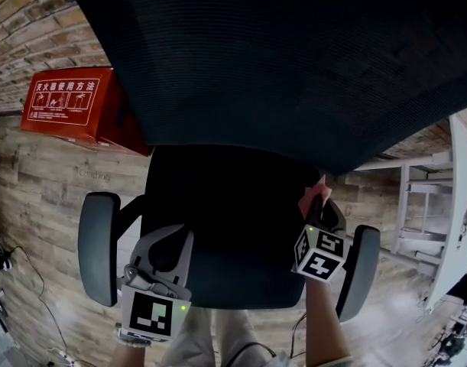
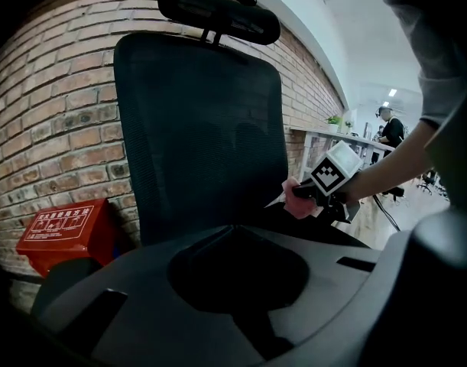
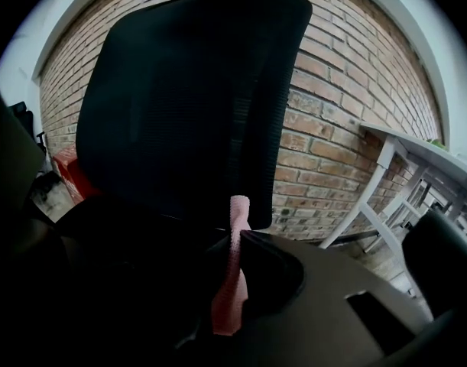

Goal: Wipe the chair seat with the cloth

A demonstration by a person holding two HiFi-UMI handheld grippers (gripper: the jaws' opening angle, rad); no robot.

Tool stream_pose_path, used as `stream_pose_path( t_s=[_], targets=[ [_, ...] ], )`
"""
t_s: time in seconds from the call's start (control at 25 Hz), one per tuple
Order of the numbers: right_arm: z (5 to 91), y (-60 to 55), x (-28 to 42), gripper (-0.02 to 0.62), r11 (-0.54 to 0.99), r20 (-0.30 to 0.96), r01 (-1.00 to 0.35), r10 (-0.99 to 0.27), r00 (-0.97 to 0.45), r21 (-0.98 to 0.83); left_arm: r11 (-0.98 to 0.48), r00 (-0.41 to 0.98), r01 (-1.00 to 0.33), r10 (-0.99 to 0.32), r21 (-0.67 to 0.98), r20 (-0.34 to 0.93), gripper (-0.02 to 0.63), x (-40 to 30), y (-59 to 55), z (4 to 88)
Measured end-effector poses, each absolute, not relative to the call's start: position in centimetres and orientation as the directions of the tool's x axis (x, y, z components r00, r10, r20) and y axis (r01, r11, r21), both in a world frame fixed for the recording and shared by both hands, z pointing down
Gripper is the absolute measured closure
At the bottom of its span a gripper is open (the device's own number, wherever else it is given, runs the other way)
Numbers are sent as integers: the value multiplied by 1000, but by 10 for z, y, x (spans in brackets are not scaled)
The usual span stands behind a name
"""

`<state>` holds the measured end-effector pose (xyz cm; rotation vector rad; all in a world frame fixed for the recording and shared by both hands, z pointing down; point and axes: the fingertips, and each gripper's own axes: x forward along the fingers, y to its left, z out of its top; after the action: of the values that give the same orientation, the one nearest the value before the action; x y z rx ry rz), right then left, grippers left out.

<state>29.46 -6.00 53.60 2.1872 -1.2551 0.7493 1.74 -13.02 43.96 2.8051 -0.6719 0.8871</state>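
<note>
The right hand-held gripper (image 1: 317,202) is clamped on a pink cloth (image 1: 309,198) at the rear right corner of the black chair seat (image 1: 233,228), just below the mesh backrest (image 1: 294,60). The left hand-held gripper (image 1: 169,239) hangs over the seat's front left edge, jaws together and empty. Grey armrests (image 1: 98,247) flank the seat. Around it lie a wooden floor (image 1: 42,197), a brick wall (image 1: 27,14) and a red box (image 1: 65,105). Only the left gripper view shows the headrest (image 2: 218,10); only the right gripper view shows the cloth running between the jaws.

Your left gripper (image 1: 174,234), lower left, holds its jaws together on nothing; your right gripper (image 1: 318,200), lower right, clamps the cloth (image 3: 232,285).
</note>
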Motion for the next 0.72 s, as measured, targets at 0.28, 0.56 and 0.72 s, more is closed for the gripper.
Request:
stream_pose_path(
  t_s=[0.28, 0.56, 0.72],
  targets=[
    [569, -66, 298, 545, -442, 718, -882, -559, 414, 164, -888, 724, -460, -376, -2, 578, 589, 9, -133, 450],
    [592, -82, 286, 545, -414, 742, -901, -562, 366, 130, -892, 723, -452, -363, 5, 588, 589, 3, -130, 461],
    [601, -94, 278, 545, -399, 749, -911, -572, 333, 100, -889, 722, -457, -369, 4, 586, 589, 1, -130, 463]
  ],
)
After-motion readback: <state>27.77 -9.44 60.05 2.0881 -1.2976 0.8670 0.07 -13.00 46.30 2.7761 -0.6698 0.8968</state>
